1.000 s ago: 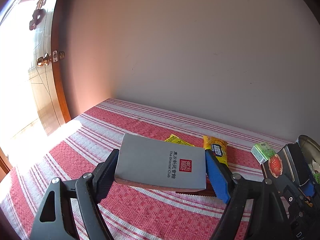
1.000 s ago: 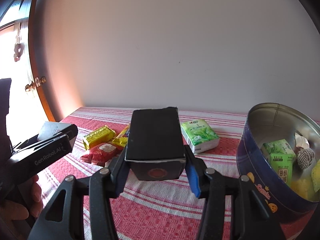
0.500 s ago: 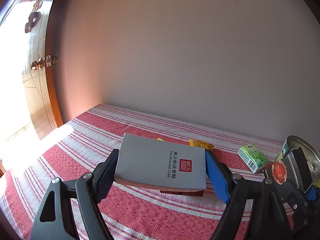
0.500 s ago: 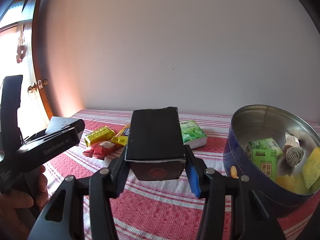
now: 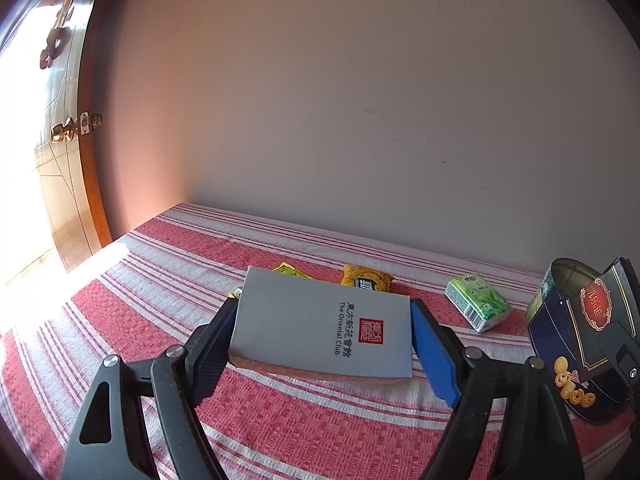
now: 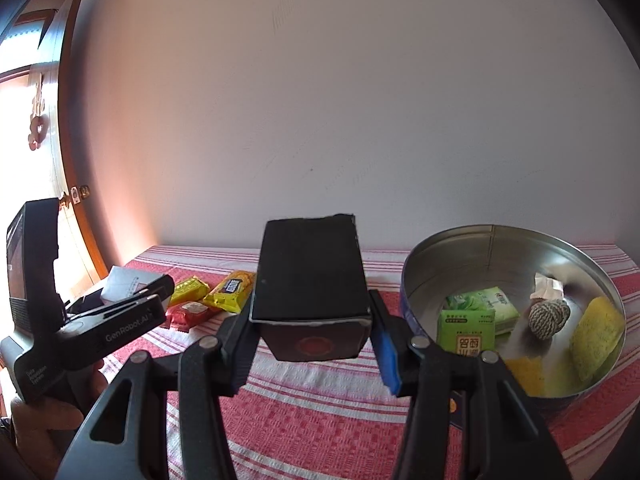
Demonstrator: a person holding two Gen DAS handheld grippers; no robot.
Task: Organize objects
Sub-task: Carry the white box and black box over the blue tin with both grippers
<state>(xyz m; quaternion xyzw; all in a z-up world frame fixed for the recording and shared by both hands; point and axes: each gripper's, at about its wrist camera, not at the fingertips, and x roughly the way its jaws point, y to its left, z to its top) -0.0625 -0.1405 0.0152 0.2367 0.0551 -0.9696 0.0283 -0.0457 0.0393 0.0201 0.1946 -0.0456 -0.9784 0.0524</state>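
Observation:
My left gripper (image 5: pixel 322 320) is shut on a grey booklet (image 5: pixel 320 322) with a red seal, held above the striped cloth; it also shows in the right wrist view (image 6: pixel 120 284). My right gripper (image 6: pixel 310 320) is shut on a black box (image 6: pixel 310 280) with a red emblem, held just left of the round tin (image 6: pixel 496 240). The tin holds green tissue packs (image 6: pixel 466 330), a rope ball (image 6: pixel 548 316) and yellow sponges (image 6: pixel 596 336). The black box (image 5: pixel 600 308) and the tin (image 5: pixel 568 272) show at the right edge of the left wrist view.
Yellow snack packs (image 6: pixel 230 290) and a red one (image 6: pixel 188 314) lie on the red-striped tablecloth (image 6: pixel 320 392). A green tissue pack (image 5: pixel 476 306) lies left of the tin. A wall runs behind the table; a wooden door (image 5: pixel 68 184) stands at the left.
Both grippers have moved right toward the tin, each keeping its object. The tin now shows more fully in the right wrist view, and the black box hides the green tissue pack there.

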